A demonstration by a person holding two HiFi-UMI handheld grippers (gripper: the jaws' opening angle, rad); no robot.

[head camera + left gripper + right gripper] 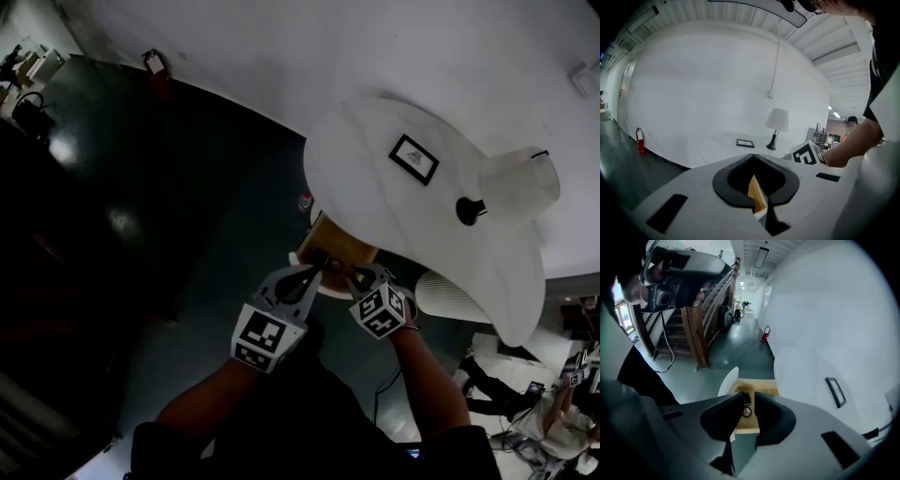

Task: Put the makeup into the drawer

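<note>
hovering over drawer (347,251): left tongs (317,269), right tongs (356,275) empty

Head and right gripper views share the drawer (342,251) (from above); left gripper view faces the lamp (776,125).

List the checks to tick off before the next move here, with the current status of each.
1. Drawer pulled out: ok.
2. Makeup in it: ok, a round makeup piece lies inside.
3. Right tool empty: ok, jaws slightly apart, nothing between.
4. Left tool empty: ok, jaws together.
5. Makeup left outside: cannot tell; the table shows only a frame and a lamp.
</note>
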